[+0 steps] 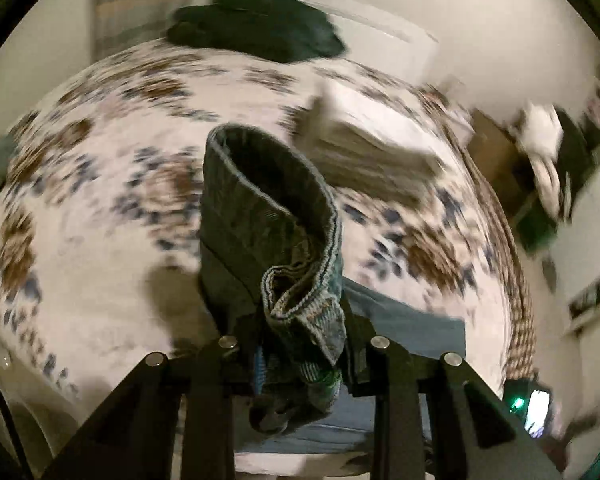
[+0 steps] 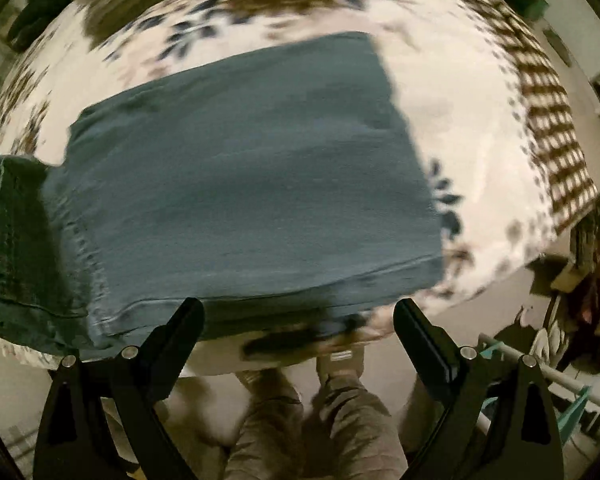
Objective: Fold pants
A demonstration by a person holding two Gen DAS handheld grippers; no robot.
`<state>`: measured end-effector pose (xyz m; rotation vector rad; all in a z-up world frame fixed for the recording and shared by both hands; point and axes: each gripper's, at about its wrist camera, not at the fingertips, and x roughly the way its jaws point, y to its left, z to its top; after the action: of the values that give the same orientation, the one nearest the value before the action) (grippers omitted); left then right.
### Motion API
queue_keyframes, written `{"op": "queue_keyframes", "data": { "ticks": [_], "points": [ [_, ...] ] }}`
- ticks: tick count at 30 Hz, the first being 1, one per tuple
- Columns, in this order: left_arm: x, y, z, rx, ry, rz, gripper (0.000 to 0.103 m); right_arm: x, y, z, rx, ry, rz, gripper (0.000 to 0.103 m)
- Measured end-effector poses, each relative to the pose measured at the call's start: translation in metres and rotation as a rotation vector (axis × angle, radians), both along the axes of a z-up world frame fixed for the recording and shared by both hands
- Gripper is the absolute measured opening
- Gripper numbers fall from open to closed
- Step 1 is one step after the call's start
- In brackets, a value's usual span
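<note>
Left gripper (image 1: 300, 364) clamps pants (image 1: 268, 216) hem, lifted. Right gripper (image 2: 298, 320) wide, empty, folded body beyond fingertips. Final fold left.

Motion blur smears the bed (image 1: 100, 208) pattern in both views, and the dark heap (image 1: 256, 28) at its far side cannot be made out. The pale pile (image 1: 372, 152) is streaked past telling. The left tongs (image 1: 300, 352) have their tips buried under the bunched pants (image 1: 268, 216). In the right view the pants' (image 2: 240, 184) left part runs off the frame, and the person's legs (image 2: 320, 420) are blurred and cut off below
</note>
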<state>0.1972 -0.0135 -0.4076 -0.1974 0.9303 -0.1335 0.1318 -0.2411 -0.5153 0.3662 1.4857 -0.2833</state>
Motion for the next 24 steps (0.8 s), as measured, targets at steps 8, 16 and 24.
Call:
{"op": "queue_keyframes", "data": {
  "ticks": [8,16,24],
  "points": [
    [0.018,-0.109,-0.071,0.152,0.144,-0.255,0.041,-0.016,-0.068,-0.006,-0.003,0.006,-0.061,0.097],
    [0.022,-0.084,-0.048,0.088,0.288,-0.151,0.098,0.01,-0.1,0.009,0.193,-0.081,-0.031,0.097],
    [0.032,-0.022,-0.063,0.142,0.367,0.026,0.1,0.089,-0.05,0.025,0.391,-0.225,0.169,0.097]
  ]
}}
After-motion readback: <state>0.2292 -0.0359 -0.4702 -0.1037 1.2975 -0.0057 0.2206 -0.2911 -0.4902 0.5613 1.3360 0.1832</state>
